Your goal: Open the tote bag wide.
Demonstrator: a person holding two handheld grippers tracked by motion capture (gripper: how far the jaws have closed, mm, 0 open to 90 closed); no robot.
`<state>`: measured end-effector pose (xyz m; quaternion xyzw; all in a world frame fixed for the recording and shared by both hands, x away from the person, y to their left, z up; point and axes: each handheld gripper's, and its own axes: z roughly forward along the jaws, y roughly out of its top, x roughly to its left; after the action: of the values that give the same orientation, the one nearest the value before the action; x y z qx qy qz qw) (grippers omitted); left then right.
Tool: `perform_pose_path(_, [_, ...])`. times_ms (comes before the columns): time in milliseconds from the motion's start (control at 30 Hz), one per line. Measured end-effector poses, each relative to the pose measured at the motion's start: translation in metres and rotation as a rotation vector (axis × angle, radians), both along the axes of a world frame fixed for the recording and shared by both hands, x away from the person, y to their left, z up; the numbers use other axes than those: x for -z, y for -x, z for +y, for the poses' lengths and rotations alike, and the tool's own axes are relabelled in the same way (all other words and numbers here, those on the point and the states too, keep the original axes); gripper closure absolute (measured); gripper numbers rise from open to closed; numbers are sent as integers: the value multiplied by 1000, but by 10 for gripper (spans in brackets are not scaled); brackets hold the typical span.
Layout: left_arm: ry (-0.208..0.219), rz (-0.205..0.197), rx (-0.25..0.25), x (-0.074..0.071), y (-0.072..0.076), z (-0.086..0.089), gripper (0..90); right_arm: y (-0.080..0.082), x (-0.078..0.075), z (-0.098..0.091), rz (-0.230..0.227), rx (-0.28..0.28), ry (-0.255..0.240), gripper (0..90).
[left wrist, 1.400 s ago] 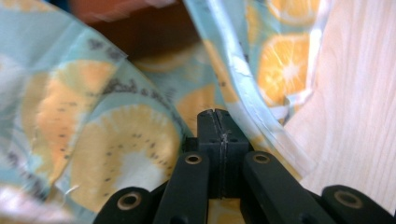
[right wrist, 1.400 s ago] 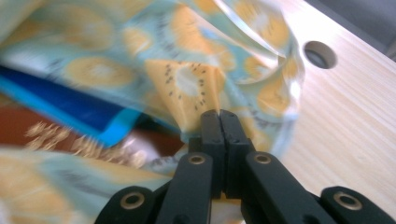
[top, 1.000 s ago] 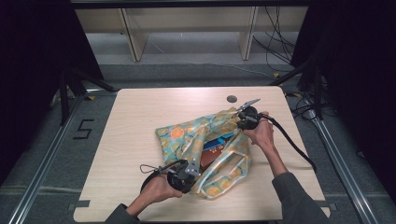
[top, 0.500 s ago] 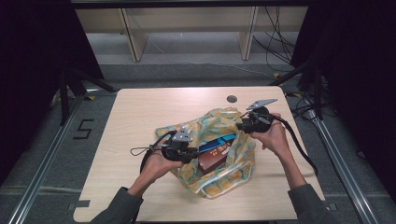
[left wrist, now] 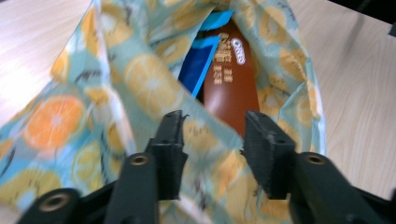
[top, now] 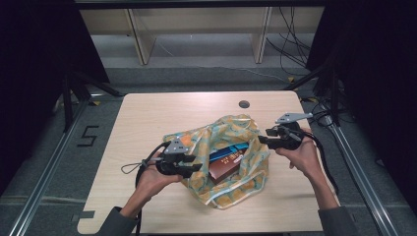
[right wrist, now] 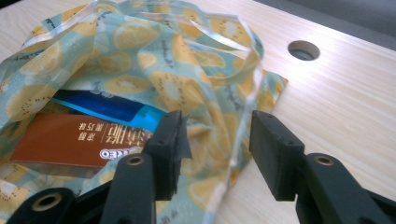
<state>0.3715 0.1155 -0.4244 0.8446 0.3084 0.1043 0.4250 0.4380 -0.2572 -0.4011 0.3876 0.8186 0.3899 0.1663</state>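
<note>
A teal bag printed with orange and lemon slices lies on the table, its mouth spread. Inside it lie a brown box and a blue packet. My left gripper sits at the bag's left edge. Its jaws have just been opening and now stand apart, with loose bag cloth lying between them and no pad pressing it. Past the left gripper are the brown box and blue packet. My right gripper is at the bag's right edge. The right gripper has also just been opening, with the bag's hem loose between its jaws.
The light wooden table has a round cable hole beyond the bag, also visible as the hole in the right gripper view. Black cables trail from both grippers. Metal rails run along both sides of the table.
Both grippers have let go of the bag's edges and opened. The left hand moved away from the table's near edge, the right hand outward to the right. The bag now lies more spread.
</note>
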Motion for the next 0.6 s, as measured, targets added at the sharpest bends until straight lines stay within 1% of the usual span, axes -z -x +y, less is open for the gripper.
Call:
perform_pose_path(33, [-1, 0, -12, 2, 5, 7, 503, 4, 2, -8, -10, 10, -18, 526])
perform_pose_path(67, [-1, 0, -12, 2, 5, 7, 473, 4, 2, -8, -10, 10, -18, 526])
perform_pose_path(100, [1, -13, -45, 5, 9, 13, 446, 11, 3, -10, 22, 39, -47, 498])
perform_pose_path(133, [1, -13, -45, 5, 9, 13, 427, 12, 5, -13, 1, 40, -43, 482])
perform_pose_path(167, [7, -20, -65, 8, 13, 20, 403, 16, 7, -14, 6, 53, -45, 465])
perform_pose_path(200, [14, -18, -76, 10, 15, 23, 380, 17, 7, -15, -5, 60, -46, 456])
perform_pose_path(233, [17, -16, -93, 12, 17, 25, 364, 19, 7, -18, 4, 62, -35, 450])
perform_pose_path(267, [18, -20, -112, 14, 20, 28, 352, 21, 8, -21, -13, 61, -34, 445])
perform_pose_path(300, [25, -21, -126, 16, 21, 31, 335, 23, 9, -23, -12, 65, -35, 438])
perform_pose_path(333, [25, -21, -126, 16, 21, 31, 321, 23, 9, -23, -12, 65, -35, 438])
perform_pose_path(367, [20, -16, -141, 19, 26, 36, 306, 28, 14, -27, -5, 70, -33, 426])
perform_pose_path(400, [17, -16, -150, 20, 29, 38, 298, 30, 16, -28, -4, 73, -22, 423])
perform_pose_path(433, [17, -16, -150, 20, 29, 38, 288, 30, 16, -28, -4, 73, -22, 423])
perform_pose_path(467, [14, -7, -163, 23, 33, 41, 280, 35, 21, -29, 17, 84, -25, 419])
perform_pose_path(500, [13, -9, -162, 24, 35, 44, 274, 35, 24, -32, -4, 67, -2, 417])
perform_pose_path(533, [13, -8, -175, 25, 37, 45, 265, 38, 25, -32, 16, 82, -7, 416])
perform_pose_path(567, [8, -8, -188, 26, 40, 47, 258, 39, 29, -34, -1, 77, 0, 414])
perform_pose_path(600, [8, -8, -188, 26, 40, 47, 250, 41, 30, -35, 19, 78, -2, 411])
